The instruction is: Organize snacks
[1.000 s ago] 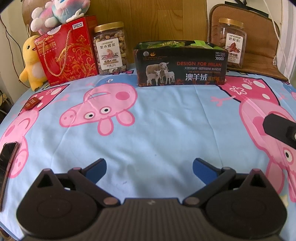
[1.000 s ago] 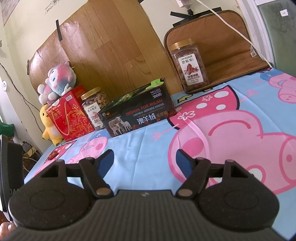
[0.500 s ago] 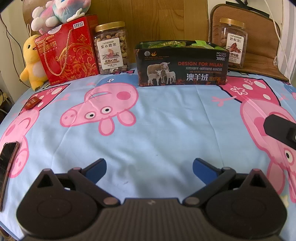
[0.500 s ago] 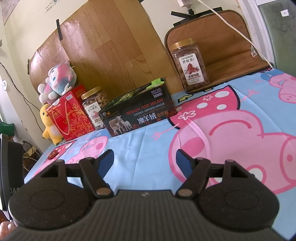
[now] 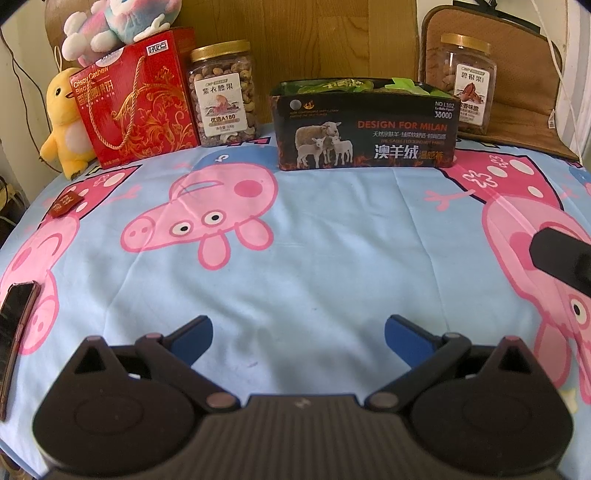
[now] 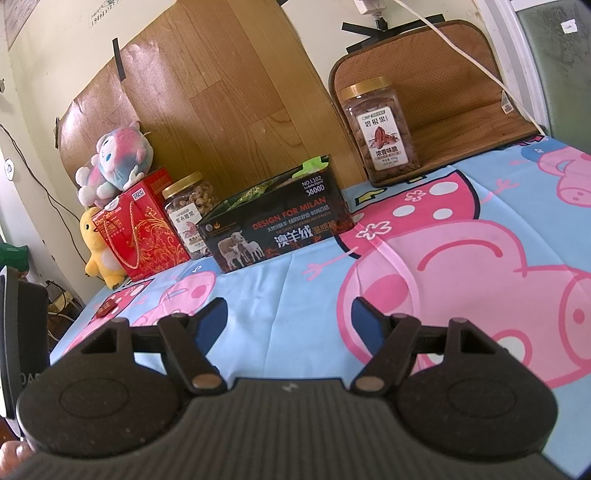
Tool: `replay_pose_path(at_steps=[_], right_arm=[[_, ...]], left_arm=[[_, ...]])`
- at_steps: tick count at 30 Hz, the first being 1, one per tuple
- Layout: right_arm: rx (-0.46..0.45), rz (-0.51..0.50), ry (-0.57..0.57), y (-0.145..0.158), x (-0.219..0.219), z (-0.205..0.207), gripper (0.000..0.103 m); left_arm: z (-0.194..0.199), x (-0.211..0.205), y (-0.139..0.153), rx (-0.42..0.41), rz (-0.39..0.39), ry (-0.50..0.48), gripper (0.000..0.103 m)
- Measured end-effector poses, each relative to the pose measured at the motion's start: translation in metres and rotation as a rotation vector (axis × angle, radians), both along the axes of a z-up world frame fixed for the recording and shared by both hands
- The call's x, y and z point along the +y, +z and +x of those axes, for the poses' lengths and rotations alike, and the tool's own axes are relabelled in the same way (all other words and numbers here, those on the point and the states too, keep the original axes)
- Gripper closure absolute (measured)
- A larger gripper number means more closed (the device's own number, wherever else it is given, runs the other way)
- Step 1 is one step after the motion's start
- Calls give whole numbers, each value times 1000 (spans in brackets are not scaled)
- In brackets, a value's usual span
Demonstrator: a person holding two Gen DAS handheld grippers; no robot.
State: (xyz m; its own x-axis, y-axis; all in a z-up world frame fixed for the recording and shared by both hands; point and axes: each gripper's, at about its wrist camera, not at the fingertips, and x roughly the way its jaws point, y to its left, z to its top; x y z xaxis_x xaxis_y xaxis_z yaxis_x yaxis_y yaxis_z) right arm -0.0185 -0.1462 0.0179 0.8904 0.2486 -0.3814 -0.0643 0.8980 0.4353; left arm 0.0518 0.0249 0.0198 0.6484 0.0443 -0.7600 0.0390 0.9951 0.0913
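A black open box [image 5: 365, 127] with green snack packets inside stands at the back middle of the table; it also shows in the right wrist view [image 6: 273, 225]. A small dark red snack packet [image 5: 64, 203] lies at the far left, also seen in the right wrist view [image 6: 105, 308]. A cashew jar [image 5: 222, 94] and a red gift box [image 5: 136, 107] stand back left. A pecan jar [image 5: 467, 83] stands back right. My left gripper [image 5: 298, 332] is open and empty above the cloth. My right gripper [image 6: 289, 317] is open and empty.
A Peppa Pig cloth [image 5: 295, 240] covers the table. A phone [image 5: 14, 321] lies at the left edge. A yellow plush duck [image 5: 66, 125] and a pink plush toy [image 5: 118, 22] sit back left. A brown cushion [image 5: 517, 74] leans back right. The other gripper's dark body [image 5: 561, 258] shows at right.
The left gripper has shifted very slightly, so the scene sits a little lower and to the right in its view. Both grippers stay open and empty.
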Motion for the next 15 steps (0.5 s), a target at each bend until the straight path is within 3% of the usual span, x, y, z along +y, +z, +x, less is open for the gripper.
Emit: replay_pose_path(at_steps=[15], right_arm=[[5,0,3,0,1,2,27]], left_arm=[[3,4,-2,22,3,-4,0]])
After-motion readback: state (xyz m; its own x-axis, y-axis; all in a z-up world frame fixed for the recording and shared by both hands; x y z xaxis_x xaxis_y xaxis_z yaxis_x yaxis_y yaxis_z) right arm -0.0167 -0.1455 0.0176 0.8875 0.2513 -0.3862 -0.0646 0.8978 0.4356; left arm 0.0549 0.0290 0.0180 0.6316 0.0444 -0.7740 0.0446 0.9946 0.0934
